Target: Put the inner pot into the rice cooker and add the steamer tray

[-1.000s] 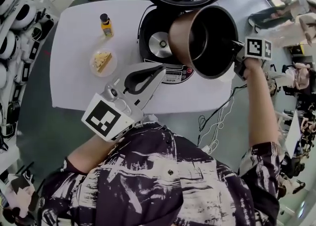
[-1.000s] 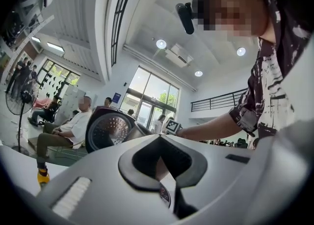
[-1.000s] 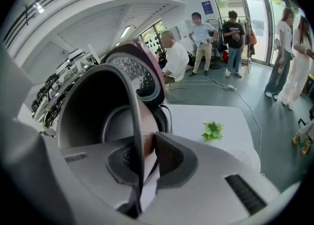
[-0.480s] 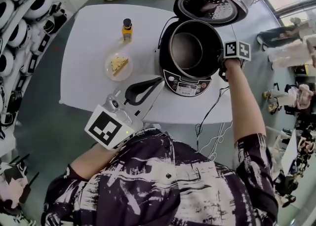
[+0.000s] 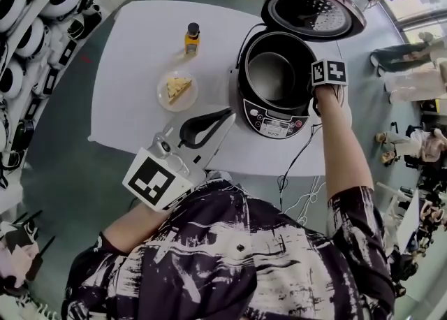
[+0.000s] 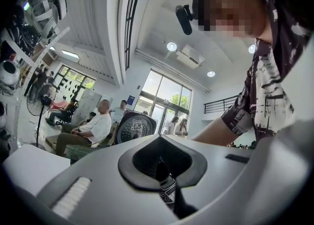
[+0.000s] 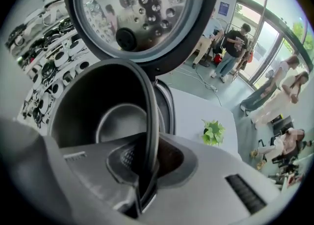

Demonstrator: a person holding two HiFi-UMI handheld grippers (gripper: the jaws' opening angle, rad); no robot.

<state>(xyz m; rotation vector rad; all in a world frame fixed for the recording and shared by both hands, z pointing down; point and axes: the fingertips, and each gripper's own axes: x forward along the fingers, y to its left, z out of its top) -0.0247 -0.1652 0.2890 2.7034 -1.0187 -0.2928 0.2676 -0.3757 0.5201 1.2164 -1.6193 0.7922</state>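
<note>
The dark rice cooker (image 5: 274,121) stands open on the white table (image 5: 133,67), its lid (image 5: 314,8) tipped back. The inner pot (image 5: 271,77) sits down inside the cooker body. My right gripper (image 5: 312,92) points steeply down at the pot's right side. It is shut on the pot's rim (image 7: 149,121), which runs edge-on between the jaws of the right gripper (image 7: 146,172). The pot's bare inside (image 7: 98,116) shows below the lid (image 7: 132,13). My left gripper (image 5: 223,120) hovers over the table's front edge, left of the cooker, shut and holding nothing (image 6: 164,172). No steamer tray is in view.
An orange bottle (image 5: 191,38) and a plate with a cake slice (image 5: 177,89) stand left of the cooker. A small green plant (image 7: 213,131) sits on the table beyond it. A cable (image 5: 297,165) hangs off the front edge. Shelves of cookers (image 5: 28,25) line the left.
The pot, held tilted above the cooker a second ago, has gone down into the cooker body with my right gripper still on its rim. My left gripper shifted slightly along the front edge.
</note>
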